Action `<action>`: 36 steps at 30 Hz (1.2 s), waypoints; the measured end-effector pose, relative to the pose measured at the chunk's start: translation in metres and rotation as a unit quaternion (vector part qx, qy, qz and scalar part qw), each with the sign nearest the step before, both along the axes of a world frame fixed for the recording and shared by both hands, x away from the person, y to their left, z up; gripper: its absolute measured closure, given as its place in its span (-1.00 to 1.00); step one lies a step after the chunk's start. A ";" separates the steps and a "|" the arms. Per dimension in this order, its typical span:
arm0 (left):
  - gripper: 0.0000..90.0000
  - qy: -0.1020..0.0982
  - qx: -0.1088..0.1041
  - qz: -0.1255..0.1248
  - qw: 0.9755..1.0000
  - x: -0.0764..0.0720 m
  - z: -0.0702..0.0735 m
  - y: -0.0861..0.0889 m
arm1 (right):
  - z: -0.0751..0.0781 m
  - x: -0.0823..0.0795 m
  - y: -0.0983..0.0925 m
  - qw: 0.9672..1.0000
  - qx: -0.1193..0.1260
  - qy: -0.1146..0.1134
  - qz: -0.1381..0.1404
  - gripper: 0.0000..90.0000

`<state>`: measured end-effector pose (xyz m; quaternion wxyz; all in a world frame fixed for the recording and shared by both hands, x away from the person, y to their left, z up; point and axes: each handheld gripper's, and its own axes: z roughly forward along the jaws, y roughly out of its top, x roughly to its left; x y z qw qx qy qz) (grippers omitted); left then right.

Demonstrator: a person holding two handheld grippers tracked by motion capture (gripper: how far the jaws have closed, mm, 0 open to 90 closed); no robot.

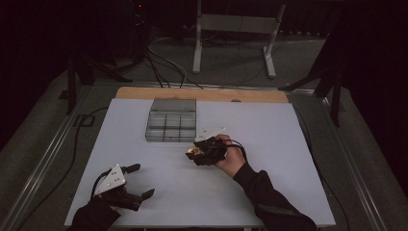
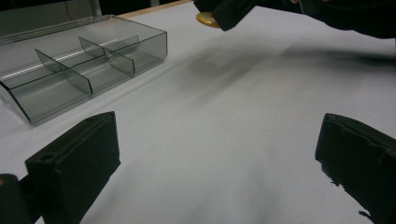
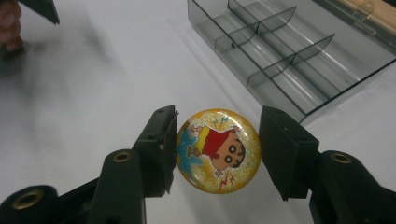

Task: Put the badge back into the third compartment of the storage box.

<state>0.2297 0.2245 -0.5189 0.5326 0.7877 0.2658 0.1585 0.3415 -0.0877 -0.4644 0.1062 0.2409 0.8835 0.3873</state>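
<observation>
A round yellow cartoon badge [image 3: 218, 150] is clamped edge to edge between the two black jaws of my right gripper [image 3: 218, 151], a little above the white table. From above, that right gripper [image 1: 198, 153] and the badge [image 1: 192, 151] sit just in front of the clear divided box [image 1: 171, 120]. My left gripper [image 1: 139, 181] rests near the table's front left corner, jaws wide apart and nothing between them. In the left gripper view its jaws frame bare table, with the box [image 2: 84, 60] at upper left and the badge [image 2: 208, 19] at the top.
The white table top [image 1: 269, 144] has free room to the right of the box and across the front. A wooden strip [image 1: 202, 94] runs along the back edge. Metal rails flank the table, and cables and a stand lie on the floor beyond.
</observation>
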 end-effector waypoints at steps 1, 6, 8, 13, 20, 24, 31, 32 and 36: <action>-0.99 0.000 -0.002 0.001 1.000 0.000 0.000 0.000 | 0.001 0.001 0.001 1.000 0.000 -0.002 0.001 0.04; -0.99 0.000 -0.002 0.000 1.000 0.000 0.000 0.000 | 0.005 0.007 0.004 1.000 -0.001 -0.003 -0.002 0.04; -0.99 0.000 -0.003 0.001 1.000 0.000 0.000 0.000 | 0.007 0.009 0.004 1.000 0.000 -0.004 -0.003 0.04; -0.99 0.000 -0.003 0.000 1.000 0.000 0.000 0.000 | 0.011 0.016 0.006 1.000 0.002 -0.007 -0.009 0.04; -0.99 0.000 0.001 -0.001 1.000 -0.001 0.000 0.000 | 0.020 0.027 0.010 1.000 0.002 -0.013 -0.017 0.04; -0.99 0.000 -0.003 -0.001 1.000 -0.001 0.000 0.000 | 0.023 0.032 0.010 1.000 0.001 -0.015 -0.021 0.04; -0.99 -0.001 0.000 -0.005 1.000 -0.001 0.000 -0.001 | 0.028 0.044 0.010 0.999 0.005 -0.014 -0.036 0.04; -0.99 -0.001 0.001 -0.006 1.000 -0.001 0.000 -0.001 | 0.029 0.046 0.010 0.999 0.004 -0.013 -0.038 0.04; -0.99 0.000 -0.002 -0.004 1.000 -0.001 0.000 0.000 | 0.032 0.052 0.011 0.999 0.002 -0.015 -0.046 0.04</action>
